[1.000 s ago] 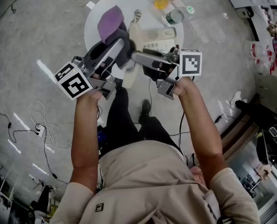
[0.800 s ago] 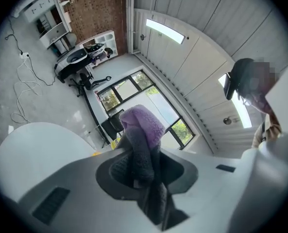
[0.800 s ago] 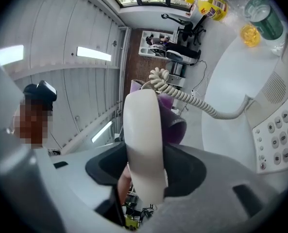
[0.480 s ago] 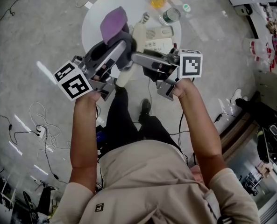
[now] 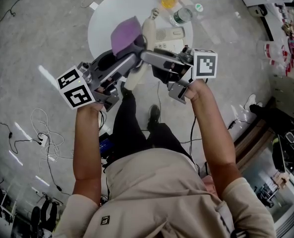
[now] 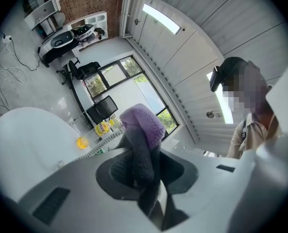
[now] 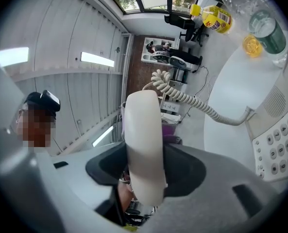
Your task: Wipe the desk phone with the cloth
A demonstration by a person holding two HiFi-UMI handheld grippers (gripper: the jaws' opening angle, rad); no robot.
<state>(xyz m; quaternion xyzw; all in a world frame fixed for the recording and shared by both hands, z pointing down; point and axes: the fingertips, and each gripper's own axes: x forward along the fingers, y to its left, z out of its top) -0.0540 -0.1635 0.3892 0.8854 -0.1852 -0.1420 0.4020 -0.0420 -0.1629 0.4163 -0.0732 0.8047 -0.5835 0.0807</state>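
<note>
Left gripper point(image 6: 147, 181) clamped on purple cloth point(image 6: 143, 125); cloth sticks up from jaws, just beside handset point(image 7: 143, 130). Right gripper point(image 7: 144, 176) grasps cream handset across middle. Coiled cord point(image 7: 182, 97) runs to phone base point(image 5: 169, 34) on round white table point(image 5: 104, 14).

no readable text, yellow bottle label point(image 7: 216, 16) blurred, phone keypad point(image 7: 275, 152) digits illegible
</note>
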